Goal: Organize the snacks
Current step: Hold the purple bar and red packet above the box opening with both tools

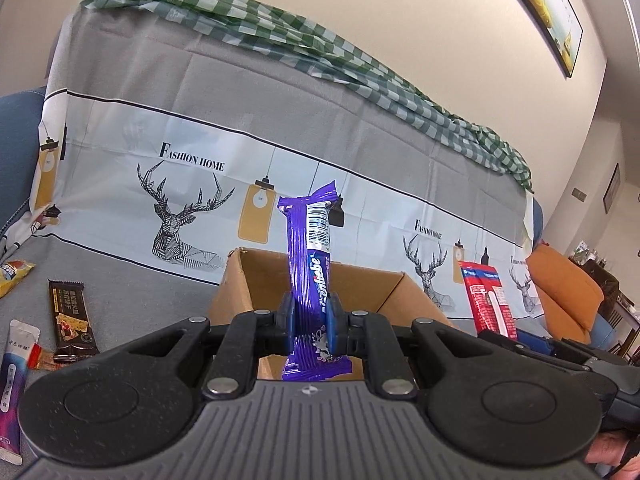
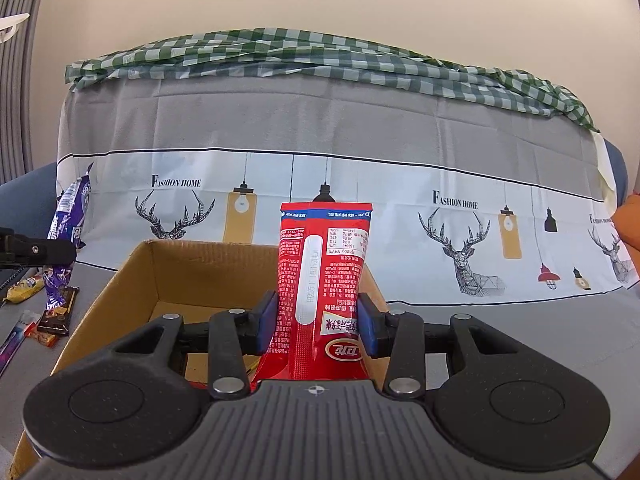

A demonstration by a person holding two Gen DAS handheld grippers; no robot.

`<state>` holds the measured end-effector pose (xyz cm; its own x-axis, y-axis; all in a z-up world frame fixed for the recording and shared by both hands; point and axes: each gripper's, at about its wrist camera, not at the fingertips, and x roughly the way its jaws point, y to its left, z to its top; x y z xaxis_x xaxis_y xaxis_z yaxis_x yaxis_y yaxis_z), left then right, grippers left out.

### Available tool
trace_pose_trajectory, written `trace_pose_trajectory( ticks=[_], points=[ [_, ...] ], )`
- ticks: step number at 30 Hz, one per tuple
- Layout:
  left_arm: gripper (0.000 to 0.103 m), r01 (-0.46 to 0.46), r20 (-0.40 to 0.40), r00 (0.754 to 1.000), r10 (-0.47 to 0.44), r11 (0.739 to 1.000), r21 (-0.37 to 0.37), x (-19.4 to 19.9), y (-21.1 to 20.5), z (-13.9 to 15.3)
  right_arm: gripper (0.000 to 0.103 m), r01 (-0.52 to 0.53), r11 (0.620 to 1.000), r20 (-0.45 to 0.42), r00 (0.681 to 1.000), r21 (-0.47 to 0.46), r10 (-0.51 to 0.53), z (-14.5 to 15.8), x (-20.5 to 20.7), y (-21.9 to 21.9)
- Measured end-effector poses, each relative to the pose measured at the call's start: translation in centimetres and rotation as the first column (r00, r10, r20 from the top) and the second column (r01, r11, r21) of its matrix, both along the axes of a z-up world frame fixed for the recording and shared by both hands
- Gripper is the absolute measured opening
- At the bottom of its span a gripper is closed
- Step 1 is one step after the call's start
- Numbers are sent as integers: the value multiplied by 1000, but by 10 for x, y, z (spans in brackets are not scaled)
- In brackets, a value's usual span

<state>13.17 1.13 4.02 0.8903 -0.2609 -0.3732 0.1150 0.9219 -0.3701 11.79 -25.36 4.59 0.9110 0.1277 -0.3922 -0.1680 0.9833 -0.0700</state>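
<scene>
My left gripper is shut on a purple snack bar and holds it upright over the near edge of an open cardboard box. My right gripper is shut on a red snack packet, upright, above the same box. In the left wrist view the red packet shows at the right. In the right wrist view the purple bar shows at the left, in the left gripper.
Loose snacks lie on the grey sofa seat left of the box: a brown bar, a yellow packet, a white and purple sachet. A deer-print cover and a green checked cloth drape the sofa back. An orange cushion sits at the right.
</scene>
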Motion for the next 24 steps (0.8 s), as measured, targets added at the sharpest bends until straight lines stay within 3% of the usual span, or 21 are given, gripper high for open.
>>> trace_pose_trajectory(
  ticks=[24],
  points=[
    [16, 29, 34, 999, -29, 1000, 5, -5, -7, 4, 43, 0, 1000, -5, 1000, -4, 0, 0, 1, 0]
  ],
)
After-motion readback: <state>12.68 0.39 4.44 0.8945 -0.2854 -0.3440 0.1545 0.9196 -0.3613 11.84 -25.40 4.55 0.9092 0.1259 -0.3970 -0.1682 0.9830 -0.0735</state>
